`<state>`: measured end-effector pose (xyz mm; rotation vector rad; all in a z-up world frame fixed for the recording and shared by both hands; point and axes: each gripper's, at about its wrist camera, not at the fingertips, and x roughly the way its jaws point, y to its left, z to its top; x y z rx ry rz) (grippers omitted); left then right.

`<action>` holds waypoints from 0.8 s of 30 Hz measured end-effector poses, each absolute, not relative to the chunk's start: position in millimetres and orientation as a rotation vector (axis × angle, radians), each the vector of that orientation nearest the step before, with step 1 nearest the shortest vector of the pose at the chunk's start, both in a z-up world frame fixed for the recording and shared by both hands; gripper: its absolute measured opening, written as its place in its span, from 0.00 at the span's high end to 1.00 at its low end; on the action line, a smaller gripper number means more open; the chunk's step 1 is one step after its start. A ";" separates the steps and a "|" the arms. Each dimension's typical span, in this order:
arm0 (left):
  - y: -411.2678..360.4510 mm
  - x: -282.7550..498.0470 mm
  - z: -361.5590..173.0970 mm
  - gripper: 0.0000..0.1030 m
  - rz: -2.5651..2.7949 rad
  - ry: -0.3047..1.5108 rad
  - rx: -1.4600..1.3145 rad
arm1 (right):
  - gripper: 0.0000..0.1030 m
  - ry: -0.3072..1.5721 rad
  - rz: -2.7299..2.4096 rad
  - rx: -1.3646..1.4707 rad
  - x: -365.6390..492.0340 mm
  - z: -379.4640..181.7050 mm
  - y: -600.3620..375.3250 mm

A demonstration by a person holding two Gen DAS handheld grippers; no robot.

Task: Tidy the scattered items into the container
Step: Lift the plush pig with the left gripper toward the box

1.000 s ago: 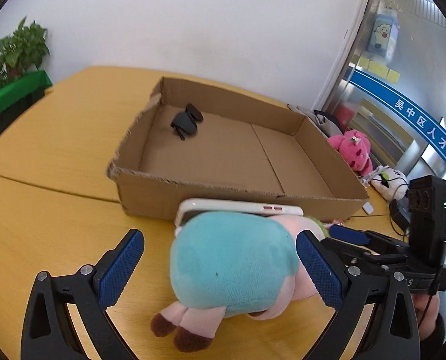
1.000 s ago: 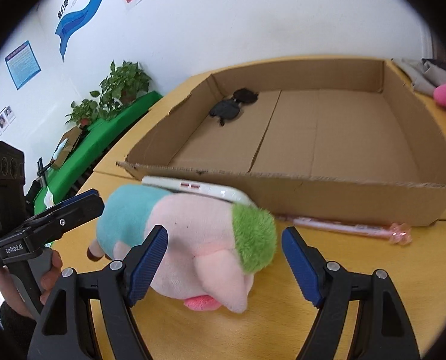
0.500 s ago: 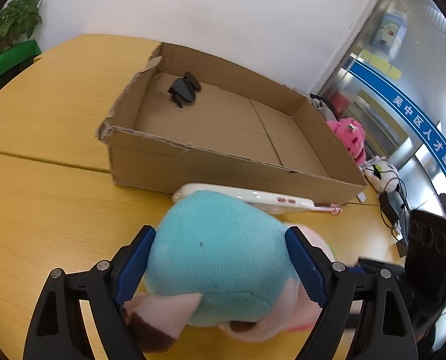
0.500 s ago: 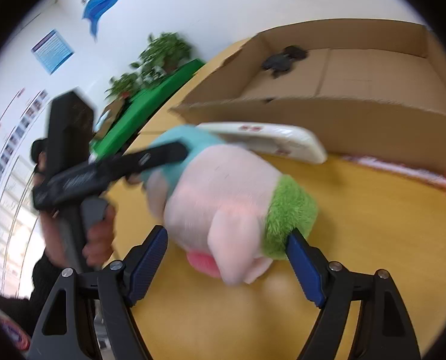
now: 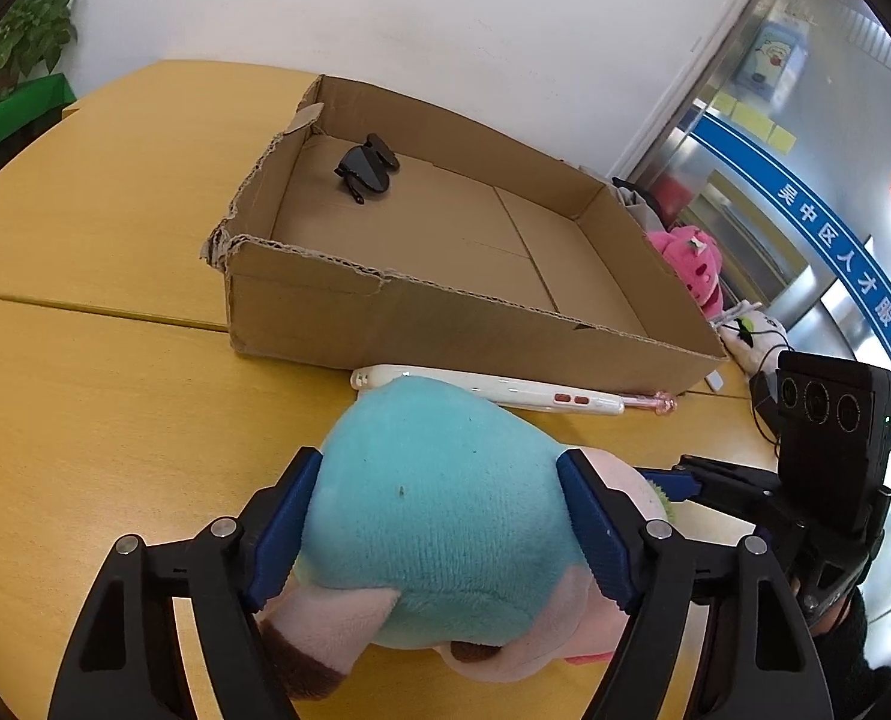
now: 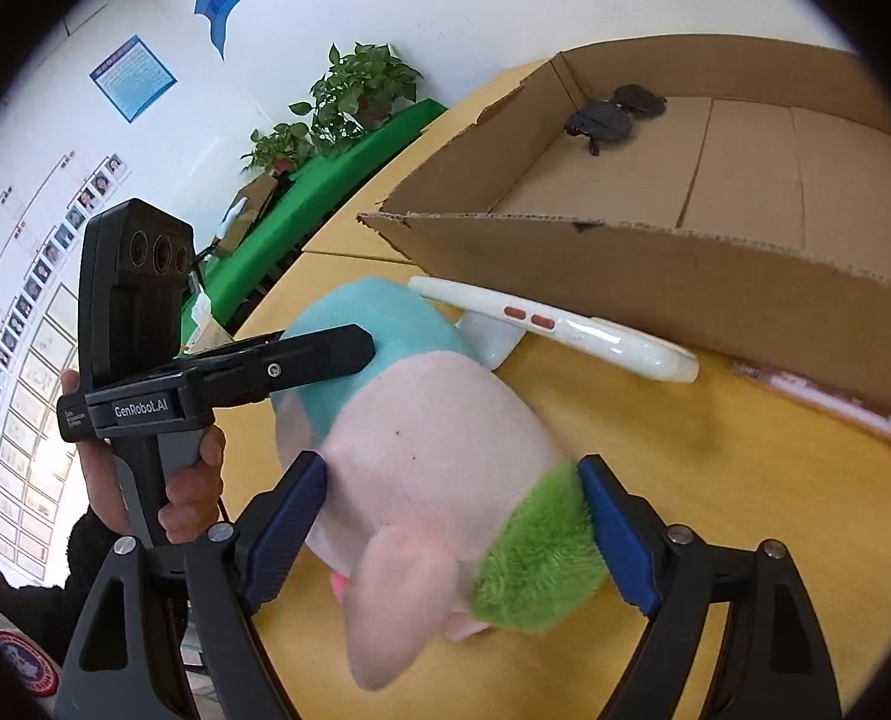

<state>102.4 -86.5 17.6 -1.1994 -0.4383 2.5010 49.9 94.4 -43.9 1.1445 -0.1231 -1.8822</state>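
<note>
A plush pig toy (image 5: 445,516), teal at the rear, pink in the middle with a green tuft, is held by both grippers in front of the cardboard box (image 5: 445,324). My left gripper (image 5: 445,531) is shut on its teal rear. My right gripper (image 6: 454,531) is shut on its pink and green head end (image 6: 445,480). The toy appears lifted slightly off the table. Black sunglasses (image 5: 366,167) lie in the box's far left corner, also in the right wrist view (image 6: 613,114).
A white handheld device (image 5: 493,390) and a thin pink pen (image 5: 649,402) lie against the box's (image 6: 685,276) front wall on the wooden table (image 5: 85,396). Pink and white plush toys (image 5: 694,258) sit right of the box. Potted plants (image 6: 361,84) stand at the far left.
Both grippers closed from open onto the plush pig, left on the teal rear, right on the head end. The toy has been raised and pulled a little away from the box.
</note>
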 end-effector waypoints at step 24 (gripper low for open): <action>-7.6 117.2 21.9 0.23 2.252 -0.225 -1.168 | 0.16 0.074 -1.916 1.210 142.6 -69.7 98.0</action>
